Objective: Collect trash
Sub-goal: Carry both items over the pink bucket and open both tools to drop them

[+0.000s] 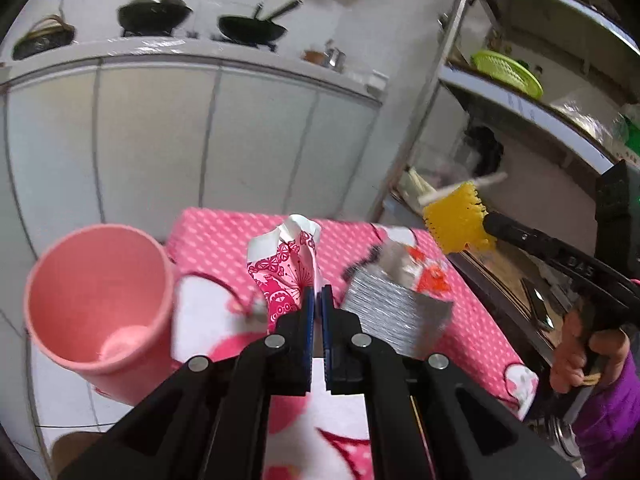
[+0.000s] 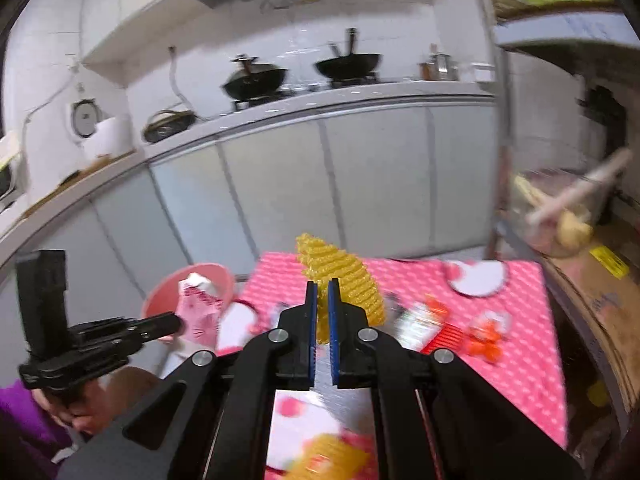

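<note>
Bin (image 1: 96, 312), pink and open-mouthed, stands at the left edge of the pink dotted worktop (image 1: 224, 232), just beside the left tool (image 1: 317, 300). That tool is pressed together on a pink patterned wrapper (image 1: 288, 268), which sticks up above its fingertips. Right of it a silver foil pack (image 1: 396, 312) lies on the worktop with red scraps (image 1: 432, 276) at its far edge. Further right the right tool (image 1: 486, 222) pinches a yellow ribbed piece (image 1: 456, 220) in the air over the worktop's right edge, and a hand (image 1: 588, 360) in a purple sleeve holds its handle. Behind stand pale cupboard doors, woks (image 1: 154, 12) on the stove, and a metal shelf with a green basket (image 1: 508, 70).

The right wrist view alone shows, from the left, a rice cooker (image 2: 86, 118) on the counter, then the left tool (image 2: 176, 326) holding the wrapper (image 2: 200, 312) at the bin's (image 2: 160, 304) mouth, the yellow piece (image 2: 344, 280) clamped between blue pads (image 2: 312, 312), a red-and-white packet (image 2: 420, 320) and red scraps (image 2: 488, 340) on the worktop, and a cardboard box (image 2: 600, 300) beside its right edge. The left wrist view alone shows the inside of the bin.
</note>
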Tool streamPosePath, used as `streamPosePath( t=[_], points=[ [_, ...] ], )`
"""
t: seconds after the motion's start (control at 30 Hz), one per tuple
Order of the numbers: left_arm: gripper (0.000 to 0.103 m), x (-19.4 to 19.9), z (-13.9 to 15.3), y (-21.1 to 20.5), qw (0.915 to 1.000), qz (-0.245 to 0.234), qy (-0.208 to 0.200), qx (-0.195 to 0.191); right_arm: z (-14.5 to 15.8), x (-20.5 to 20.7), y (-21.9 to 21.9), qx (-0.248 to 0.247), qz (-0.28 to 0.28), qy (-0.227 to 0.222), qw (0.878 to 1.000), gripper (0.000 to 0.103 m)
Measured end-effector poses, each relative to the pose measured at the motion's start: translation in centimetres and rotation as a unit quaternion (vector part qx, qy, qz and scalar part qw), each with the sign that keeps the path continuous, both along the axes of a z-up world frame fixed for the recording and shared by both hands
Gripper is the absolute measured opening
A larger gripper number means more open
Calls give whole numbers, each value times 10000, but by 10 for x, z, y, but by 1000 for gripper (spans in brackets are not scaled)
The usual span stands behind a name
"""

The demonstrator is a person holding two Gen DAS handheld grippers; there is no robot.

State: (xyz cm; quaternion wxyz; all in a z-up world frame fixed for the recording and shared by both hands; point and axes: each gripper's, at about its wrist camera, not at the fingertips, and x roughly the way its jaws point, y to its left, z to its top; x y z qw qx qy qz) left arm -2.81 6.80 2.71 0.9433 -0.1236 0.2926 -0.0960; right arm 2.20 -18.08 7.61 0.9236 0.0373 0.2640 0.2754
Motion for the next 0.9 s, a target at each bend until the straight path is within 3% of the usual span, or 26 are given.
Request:
streamPosePath(
  t=[0.2, 0.43, 0.63, 0.9],
  points=[
    [3, -6, 9, 53, 9975, 691, -124, 68, 2, 14, 82, 183, 922, 168, 9954, 6],
    [3, -4, 2, 121, 9866, 1591, -19, 356, -8, 32, 191, 290, 1896, 445, 9804, 6],
    [3, 5, -24, 163, 9791, 1966, 300, 430, -33, 53, 257, 303, 2266, 815, 9701, 6],
    [3, 31, -66, 186, 9734, 2126, 774, 377, -78, 80, 299, -7, 2237, 1226, 9669, 6]
  ],
)
